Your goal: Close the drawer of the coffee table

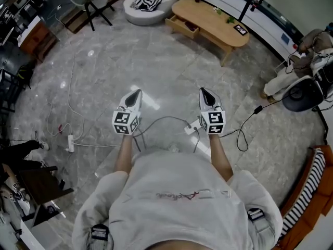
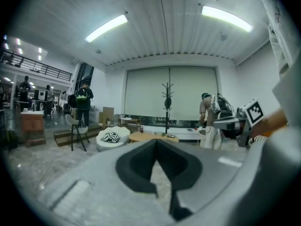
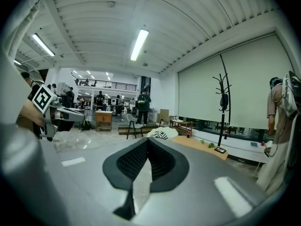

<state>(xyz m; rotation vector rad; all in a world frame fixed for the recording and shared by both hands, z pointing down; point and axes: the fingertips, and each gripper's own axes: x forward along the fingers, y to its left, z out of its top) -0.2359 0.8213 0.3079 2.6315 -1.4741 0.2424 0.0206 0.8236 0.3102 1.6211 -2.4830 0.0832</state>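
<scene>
Forearms of the person extend forward, one gripper in each hand, both held level and side by side above the grey stone floor (image 1: 156, 61). Left gripper (image 1: 138, 92): jaws fully closed, tips meeting, nothing between them. Right gripper (image 1: 202, 90): jaws fully closed, tips meeting, nothing between them. Neither gripper touches any object. Cables (image 1: 166, 120) run across the floor below and between the two grippers; a power strip (image 1: 71, 142) lies on the floor to the left of them. Coffee table (image 1: 213, 20), oval and of light wood, stands well ahead near the far edge of the floor. Drawer (image 1: 183, 26) is pulled out at the left end of the table's near long side. White seat (image 1: 151, 9) with a striped cushion (image 1: 147, 1) stands just left of the table
</scene>
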